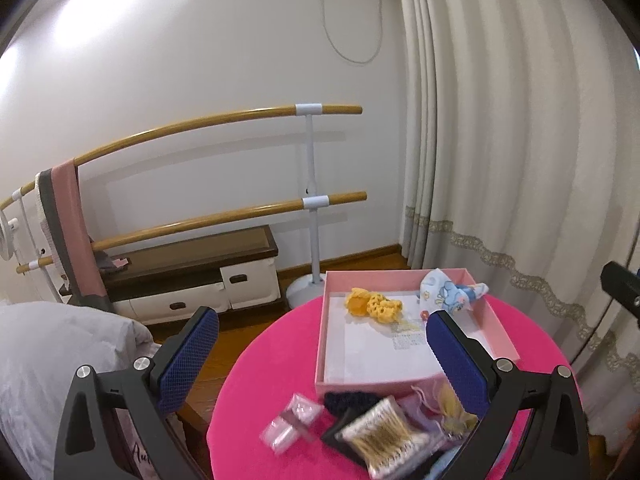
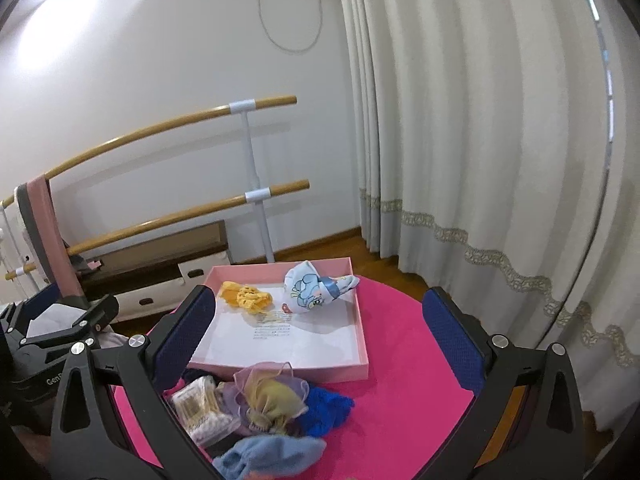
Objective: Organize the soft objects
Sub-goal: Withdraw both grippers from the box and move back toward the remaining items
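Note:
A shallow pink box (image 1: 496,322) (image 2: 362,334) stands on a round pink table (image 1: 276,356) (image 2: 408,344). Inside lie a yellow crochet piece (image 1: 372,304) (image 2: 246,296) and a pale blue cartoon-print cloth (image 1: 448,290) (image 2: 316,286). In front of the box is a pile: a sheer purple-yellow pouch (image 2: 272,394) (image 1: 448,408), a royal blue knit (image 2: 328,404), a light blue cloth (image 2: 272,456), a dark navy piece (image 1: 348,400) and a pack of cotton swabs (image 1: 384,440) (image 2: 204,412). My left gripper (image 1: 322,344) and right gripper (image 2: 320,328) are both open and empty above the pile.
A clear plastic packet (image 1: 290,422) lies at the pile's left. A ballet barre (image 1: 312,200) with a pink-grey cloth (image 1: 76,232) stands by the wall over a low cabinet (image 1: 192,280). Curtains (image 1: 520,160) hang right. A grey bed (image 1: 52,360) is left.

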Action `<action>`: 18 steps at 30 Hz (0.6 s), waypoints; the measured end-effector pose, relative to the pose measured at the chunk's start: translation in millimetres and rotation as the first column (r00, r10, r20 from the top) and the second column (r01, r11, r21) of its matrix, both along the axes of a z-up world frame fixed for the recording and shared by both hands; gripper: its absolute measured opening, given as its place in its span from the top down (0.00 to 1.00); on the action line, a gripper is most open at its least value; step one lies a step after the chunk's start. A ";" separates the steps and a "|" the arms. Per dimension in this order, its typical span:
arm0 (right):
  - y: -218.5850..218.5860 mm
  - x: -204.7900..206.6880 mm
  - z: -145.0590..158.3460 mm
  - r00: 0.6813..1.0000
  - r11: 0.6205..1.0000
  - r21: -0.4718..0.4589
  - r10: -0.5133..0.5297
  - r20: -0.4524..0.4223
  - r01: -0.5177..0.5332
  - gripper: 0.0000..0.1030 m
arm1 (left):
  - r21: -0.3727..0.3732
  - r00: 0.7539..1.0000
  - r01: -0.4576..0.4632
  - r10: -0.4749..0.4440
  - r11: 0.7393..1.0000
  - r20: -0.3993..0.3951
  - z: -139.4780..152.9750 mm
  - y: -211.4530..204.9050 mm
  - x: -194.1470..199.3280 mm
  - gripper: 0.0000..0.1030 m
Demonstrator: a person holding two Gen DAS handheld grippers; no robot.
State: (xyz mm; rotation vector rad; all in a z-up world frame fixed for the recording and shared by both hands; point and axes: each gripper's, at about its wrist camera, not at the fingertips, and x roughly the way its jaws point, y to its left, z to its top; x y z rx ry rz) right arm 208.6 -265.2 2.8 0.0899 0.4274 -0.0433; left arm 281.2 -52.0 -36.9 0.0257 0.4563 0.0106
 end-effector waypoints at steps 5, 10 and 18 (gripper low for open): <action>6.0 -32.9 10.2 0.999 1.000 -0.012 0.006 0.040 -0.006 0.00 | -0.009 1.000 -0.005 0.005 1.000 0.023 9.1 6.3 -51.5 0.00; 8.8 -58.1 14.3 0.998 1.000 -0.010 0.010 0.068 -0.009 0.00 | -0.008 0.999 -0.011 0.011 1.000 0.047 14.3 9.7 -95.7 0.00; 7.9 -91.9 16.4 0.995 1.000 0.005 0.003 0.105 -0.003 0.00 | -0.004 0.995 -0.023 0.023 1.000 0.093 23.2 13.4 -150.1 0.00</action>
